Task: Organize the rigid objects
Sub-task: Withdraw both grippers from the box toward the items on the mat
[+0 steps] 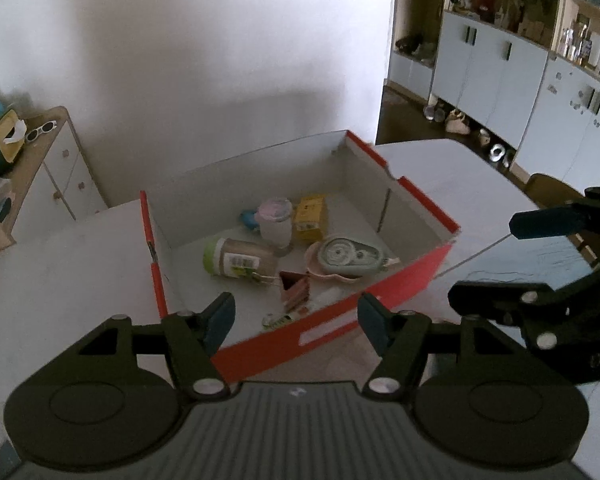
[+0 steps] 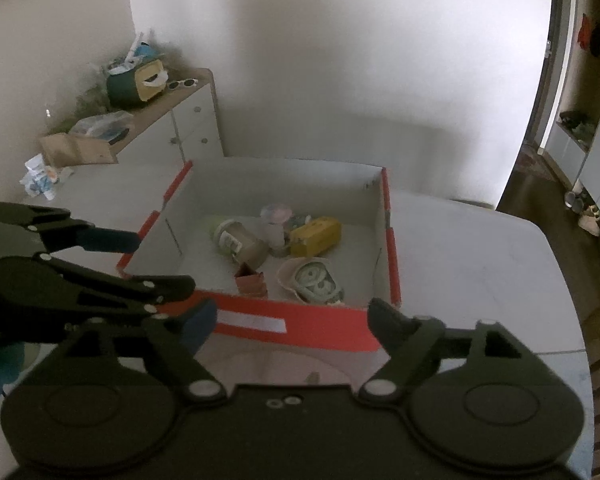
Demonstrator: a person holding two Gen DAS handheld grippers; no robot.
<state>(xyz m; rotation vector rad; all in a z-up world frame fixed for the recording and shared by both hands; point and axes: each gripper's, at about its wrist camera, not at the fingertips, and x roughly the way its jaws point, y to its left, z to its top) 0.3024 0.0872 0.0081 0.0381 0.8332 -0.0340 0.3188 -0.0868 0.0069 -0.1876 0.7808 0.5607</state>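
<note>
A white table (image 1: 72, 248) carries a red-and-white box (image 1: 380, 292), where the rigid objects already lie gathered: a brown jar (image 1: 240, 258) on its side, a yellow carton (image 1: 310, 218), a tape dispenser (image 1: 350, 256) in a pink dish. Just near the box's near wall, left gripper (image 1: 296, 320) and right gripper (image 2: 292, 320) hover, tongs apart and empty, probably done dropping.
</note>
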